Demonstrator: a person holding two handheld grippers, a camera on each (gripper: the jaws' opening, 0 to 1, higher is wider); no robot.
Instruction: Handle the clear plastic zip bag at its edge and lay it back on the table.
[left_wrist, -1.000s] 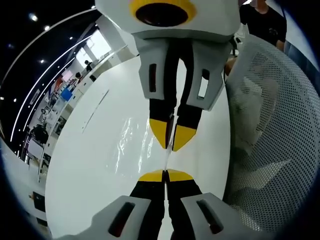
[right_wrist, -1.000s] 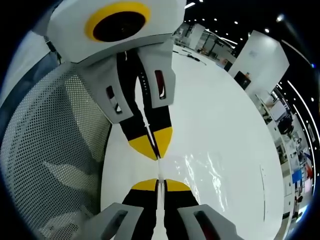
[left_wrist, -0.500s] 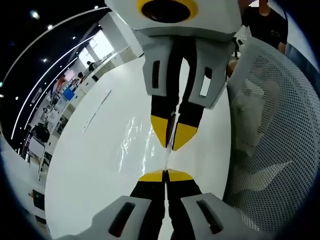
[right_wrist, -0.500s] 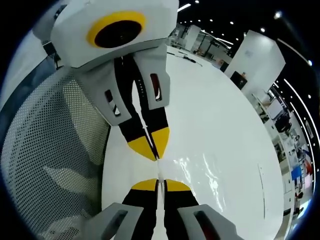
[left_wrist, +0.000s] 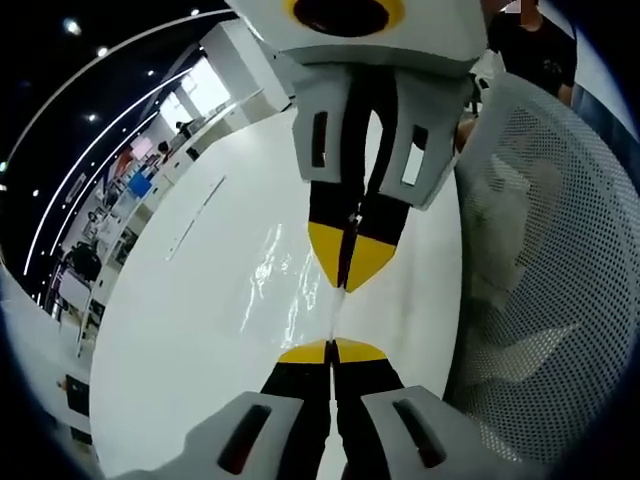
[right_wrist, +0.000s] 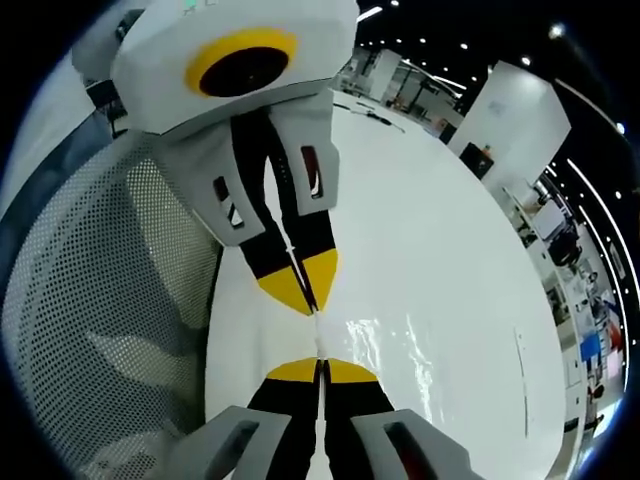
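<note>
The clear plastic zip bag (left_wrist: 290, 290) is lying at frame centre on the glossy white table (left_wrist: 180, 330), its edge pinched between both facing grippers. The left gripper (left_wrist: 330, 350) and right gripper (right_wrist: 320, 370) are clamping it, jaws together. A white mesh chair (left_wrist: 540, 300) is standing at right.

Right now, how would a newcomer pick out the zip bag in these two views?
Start at the big white table beside the white mesh chair. Between the two facing claws, left claw and right claw, runs a thin strip that both pinch: the edge of the clear plastic zip bag. Only its wrinkled, glossy glare sets it apart from the smooth tabletop.
</note>
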